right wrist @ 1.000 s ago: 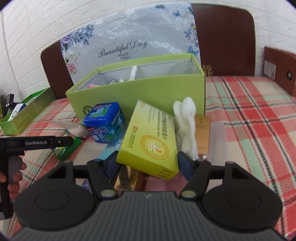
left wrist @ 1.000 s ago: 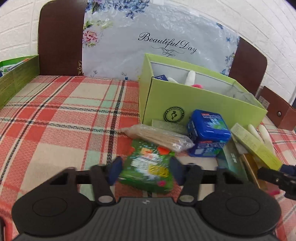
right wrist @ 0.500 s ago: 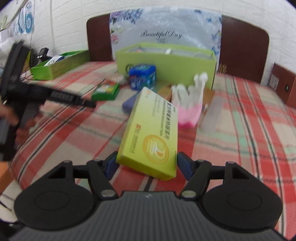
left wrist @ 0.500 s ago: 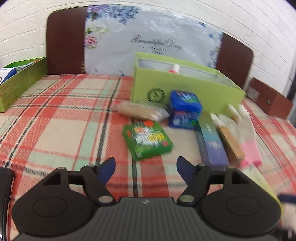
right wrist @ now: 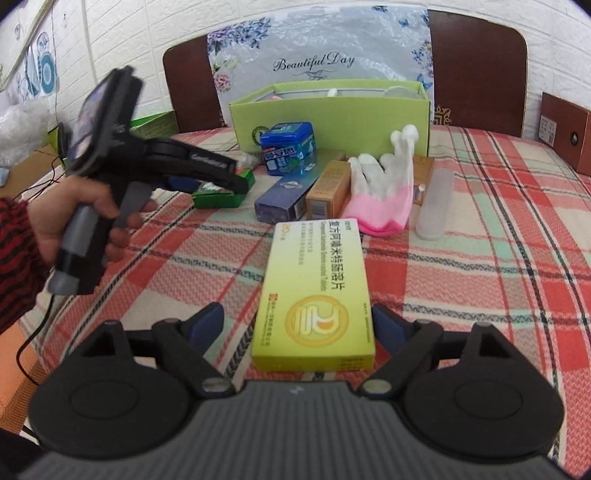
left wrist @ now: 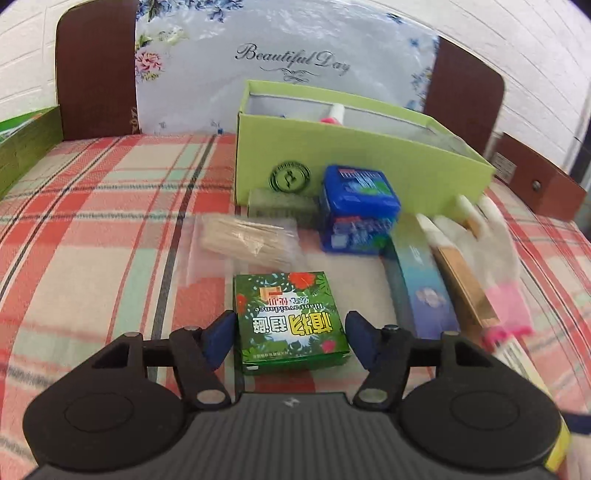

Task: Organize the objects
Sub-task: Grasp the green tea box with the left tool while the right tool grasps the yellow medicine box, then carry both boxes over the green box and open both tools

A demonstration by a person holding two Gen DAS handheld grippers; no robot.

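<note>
Now we see our left gripper (left wrist: 290,338) closing around the green box (left wrist: 291,321) without pressing, while only the right wrist view shows our right gripper (right wrist: 297,332) opening off the yellow box (right wrist: 316,299).

A green leaf-printed box (left wrist: 291,321) is lying flat on the plaid bedspread (left wrist: 92,221), near its front edge. A yellow medicine box (right wrist: 317,295) is lying flat lengthwise near the same edge, apart from the clutter before the lime-green carton (right wrist: 332,110).

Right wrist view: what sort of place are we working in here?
Likely a home bedroom: a plaid-covered bed with a dark wooden headboard against a white brick-pattern wall, household bits beside a green storage box.
</note>
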